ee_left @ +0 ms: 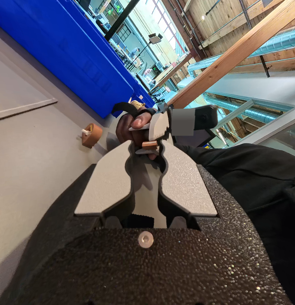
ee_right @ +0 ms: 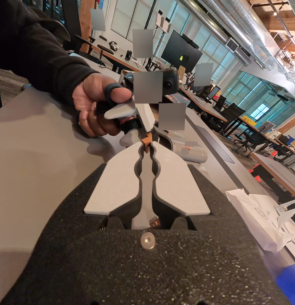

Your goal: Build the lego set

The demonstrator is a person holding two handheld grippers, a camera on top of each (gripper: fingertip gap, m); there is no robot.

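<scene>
No legible text, labels or numbers anywhere.

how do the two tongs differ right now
The right tongs are nearly closed, their pads pressing a small brown piece; the left tongs stand apart with no pad pressing on the piece. The right fingers are level, while the left view is rolled, the table slanting. Both have grey fingers with wavy dark pads.

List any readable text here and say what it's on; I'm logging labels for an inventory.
Nothing here reads clearly.
White paper bag: faint printed mark, too blurred to read.
Grey pouch: print too small to read.
Small sticker on the blue bin: too small to read.
Distant green sign: too small to read.
</scene>
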